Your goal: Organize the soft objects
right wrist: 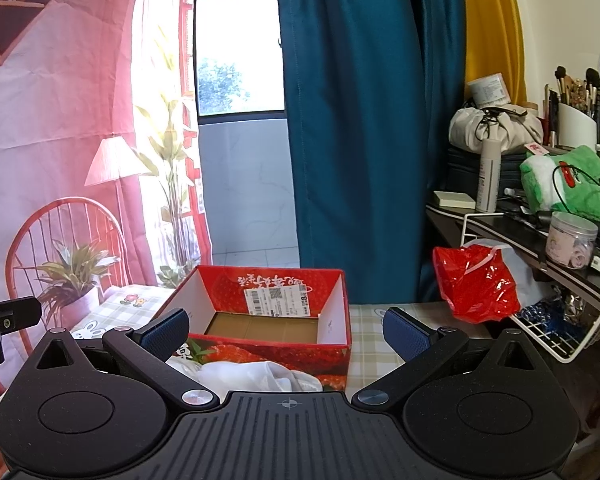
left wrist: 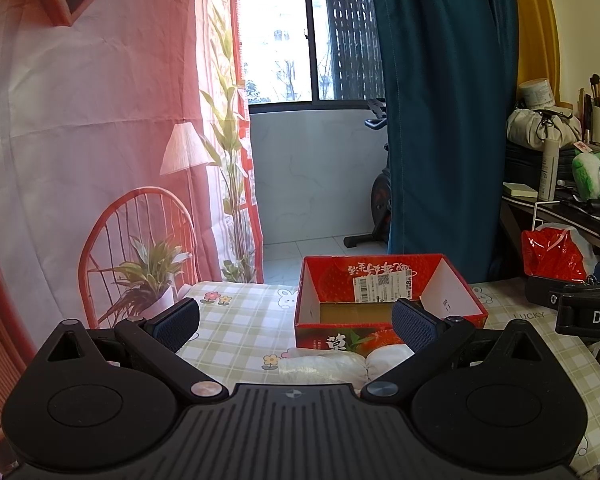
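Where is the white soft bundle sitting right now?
In both wrist views the white soft bundle lies on the checked tablecloth, against the near outer wall of the empty red strawberry box, low between the open tongs.

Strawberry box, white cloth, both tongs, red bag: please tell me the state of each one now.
Strawberry box: open on top, nothing inside.
White cloth: crumpled on the table, outside the box, against its near side.
Left tongs: open, holding nothing.
Right tongs: open, holding nothing.
Red bag: crumpled.

Both wrist views low, near, sharing red box (left wrist: 388, 300) (right wrist: 268, 308)
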`<state>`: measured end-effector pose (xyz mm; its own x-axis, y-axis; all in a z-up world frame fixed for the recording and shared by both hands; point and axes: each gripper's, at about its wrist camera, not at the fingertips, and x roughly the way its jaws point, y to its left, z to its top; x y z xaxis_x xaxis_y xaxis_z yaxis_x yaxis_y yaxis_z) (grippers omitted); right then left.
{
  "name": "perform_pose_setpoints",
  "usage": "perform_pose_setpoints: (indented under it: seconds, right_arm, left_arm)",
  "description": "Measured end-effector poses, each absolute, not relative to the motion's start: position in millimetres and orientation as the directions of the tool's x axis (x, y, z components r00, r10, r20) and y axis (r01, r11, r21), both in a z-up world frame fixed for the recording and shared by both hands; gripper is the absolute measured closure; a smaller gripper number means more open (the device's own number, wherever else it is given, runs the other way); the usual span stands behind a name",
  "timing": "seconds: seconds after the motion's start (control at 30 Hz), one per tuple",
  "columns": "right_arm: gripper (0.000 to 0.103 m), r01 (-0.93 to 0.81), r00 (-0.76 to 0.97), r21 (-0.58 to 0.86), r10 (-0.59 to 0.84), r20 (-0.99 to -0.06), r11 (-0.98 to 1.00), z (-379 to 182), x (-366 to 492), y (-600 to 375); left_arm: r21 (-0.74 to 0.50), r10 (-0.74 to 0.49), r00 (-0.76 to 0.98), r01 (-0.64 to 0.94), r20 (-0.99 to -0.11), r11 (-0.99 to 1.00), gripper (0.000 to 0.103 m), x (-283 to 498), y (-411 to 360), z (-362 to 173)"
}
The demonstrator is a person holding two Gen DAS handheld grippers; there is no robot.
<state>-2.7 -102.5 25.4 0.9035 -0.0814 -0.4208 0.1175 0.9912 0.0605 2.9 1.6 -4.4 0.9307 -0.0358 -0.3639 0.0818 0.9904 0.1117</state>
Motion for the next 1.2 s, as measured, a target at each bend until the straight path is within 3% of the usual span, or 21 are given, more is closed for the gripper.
perform_pose_setpoints:
  seconds: [1.2]
  right_arm:
    - [0.0,0.118,0.904,0.062,-0.082,-0.42,0.991,26.4,-2.2,-100.1]
  left_arm:
    - [0.111,-0.038,0.931,0.084,-0.363,0.99,0.0,1.6,-0.9,-6.3]
